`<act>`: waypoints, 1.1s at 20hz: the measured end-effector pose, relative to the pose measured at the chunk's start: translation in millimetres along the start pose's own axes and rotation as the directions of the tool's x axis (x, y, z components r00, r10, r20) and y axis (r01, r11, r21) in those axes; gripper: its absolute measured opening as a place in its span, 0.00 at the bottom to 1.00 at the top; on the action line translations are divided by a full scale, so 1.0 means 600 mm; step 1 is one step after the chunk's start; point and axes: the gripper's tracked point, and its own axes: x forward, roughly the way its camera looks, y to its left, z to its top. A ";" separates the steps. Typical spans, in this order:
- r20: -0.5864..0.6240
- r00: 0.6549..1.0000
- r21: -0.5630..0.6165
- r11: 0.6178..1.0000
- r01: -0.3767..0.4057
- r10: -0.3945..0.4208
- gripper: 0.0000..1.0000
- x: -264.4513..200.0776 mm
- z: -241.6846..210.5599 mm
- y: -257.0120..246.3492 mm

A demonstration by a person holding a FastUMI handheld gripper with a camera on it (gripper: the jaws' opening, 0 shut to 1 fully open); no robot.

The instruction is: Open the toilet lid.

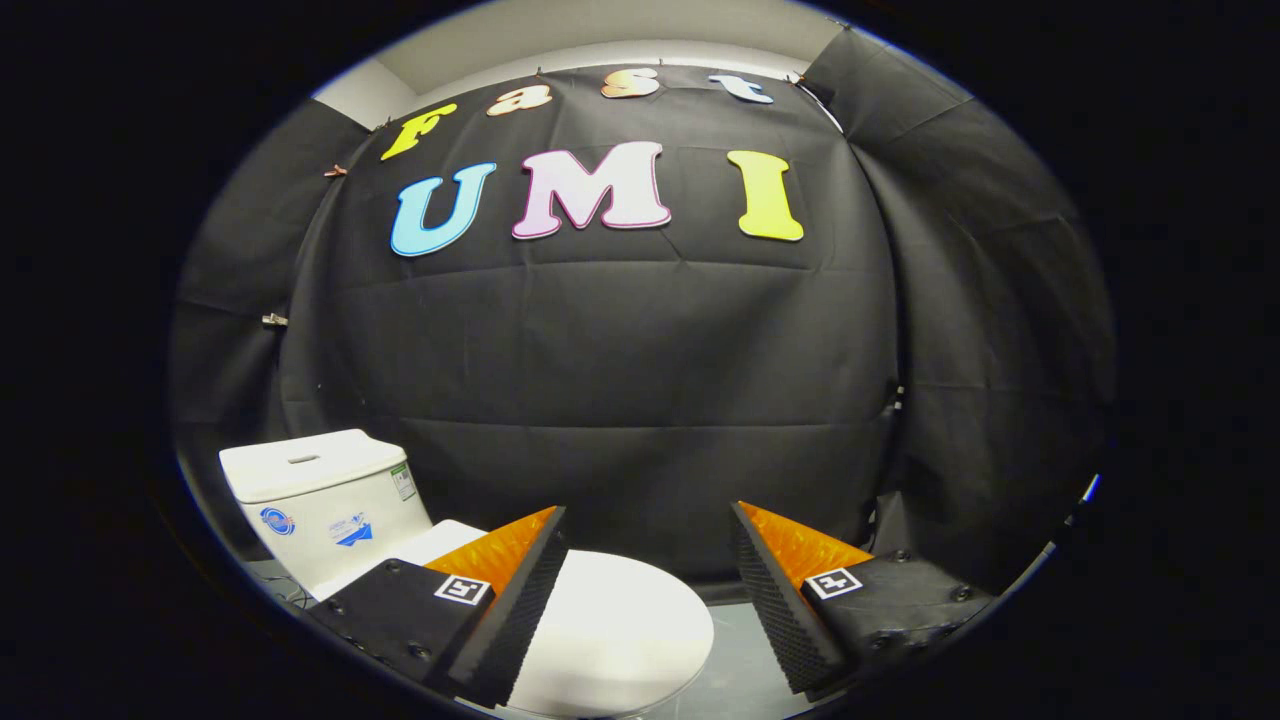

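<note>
The gripper (650, 520) hangs above the toilet with its 2 fingers spread wide, holding nothing. The closed white toilet lid (620, 630) lies below and between them, partly under the left finger; the cistern (320, 490) stands beyond, left.

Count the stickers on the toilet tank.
3. Two on the tank front, side by side; one on its side near the top. More may hide behind the open gripper.
</note>
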 end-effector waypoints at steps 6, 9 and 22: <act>-0.042 0.999 0.026 1.000 0.006 -0.005 0.98 0.001 -0.016 -0.003; -0.014 1.000 0.025 0.999 0.022 -0.022 0.98 0.000 -0.003 -0.009; -0.058 0.998 0.026 0.999 0.018 -0.017 0.98 0.006 -0.021 -0.016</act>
